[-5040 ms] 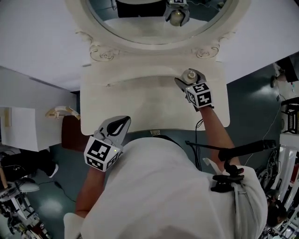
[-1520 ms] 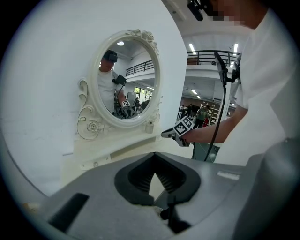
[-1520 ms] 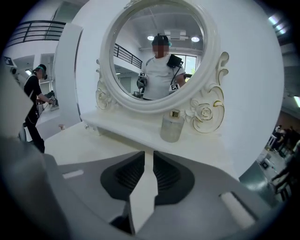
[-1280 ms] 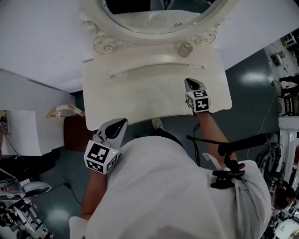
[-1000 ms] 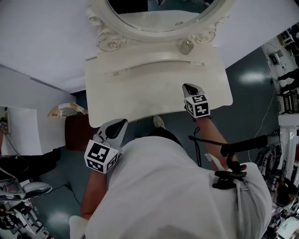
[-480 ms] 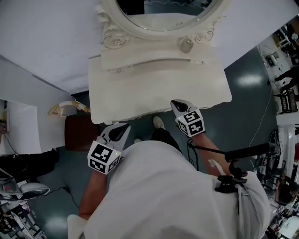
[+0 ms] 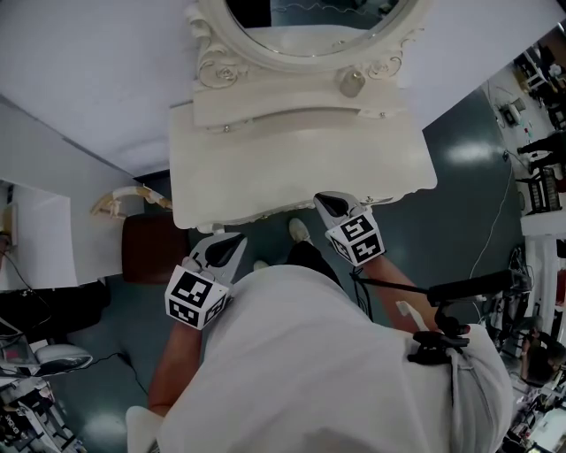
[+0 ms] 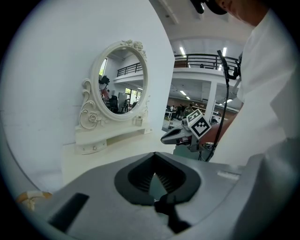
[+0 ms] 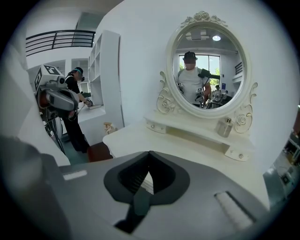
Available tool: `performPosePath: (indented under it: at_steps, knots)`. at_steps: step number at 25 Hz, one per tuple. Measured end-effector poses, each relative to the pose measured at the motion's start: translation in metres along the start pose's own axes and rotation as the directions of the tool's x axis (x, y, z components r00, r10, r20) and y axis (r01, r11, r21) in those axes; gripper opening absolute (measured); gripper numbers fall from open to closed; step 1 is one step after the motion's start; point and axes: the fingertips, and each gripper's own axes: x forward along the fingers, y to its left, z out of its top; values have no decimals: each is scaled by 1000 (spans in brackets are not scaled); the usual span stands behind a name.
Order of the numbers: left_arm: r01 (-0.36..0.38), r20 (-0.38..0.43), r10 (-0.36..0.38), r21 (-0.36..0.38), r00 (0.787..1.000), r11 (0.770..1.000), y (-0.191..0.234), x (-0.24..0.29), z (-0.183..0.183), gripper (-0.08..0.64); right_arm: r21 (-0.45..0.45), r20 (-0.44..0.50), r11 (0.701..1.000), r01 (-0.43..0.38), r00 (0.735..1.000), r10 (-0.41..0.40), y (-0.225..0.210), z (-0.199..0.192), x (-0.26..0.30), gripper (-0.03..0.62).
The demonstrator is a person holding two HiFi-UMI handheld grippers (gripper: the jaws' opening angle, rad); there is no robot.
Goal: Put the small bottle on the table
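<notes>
The right claw (image 7: 325,202) is pressed fully shut with nothing between its jaws. It hangs over the near edge of the white table (image 7: 292,168), tips pointing toward the back. The small bottle (image 7: 352,84) stands upright well ahead of this claw and a little to its right. It sits on the low raised shelf (image 7: 292,106) at the back of the table, just beside the carved scroll at the foot of the oval mirror (image 7: 309,26). In the right gripper view the bottle (clear-bodied, with a pale cap) is far beyond the closed tips and off to the right, with bare tabletop between.

The left claw (image 7: 232,241) is also shut and empty, its jaws meeting at the tips. It is held off the table, just short of the near edge by the front left corner. From this claw the bottle lies far ahead and across to the right, at the mirror's base, and the right claw is ahead on its right side.
</notes>
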Motion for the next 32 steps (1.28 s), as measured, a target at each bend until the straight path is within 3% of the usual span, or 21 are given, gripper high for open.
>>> performPosePath:
  at_steps: [32]
  knots:
    - [-20, -5, 20, -27, 1000, 999, 2, -16, -22, 3, -69, 4, 997, -29, 1000, 29, 34, 7, 1, 0]
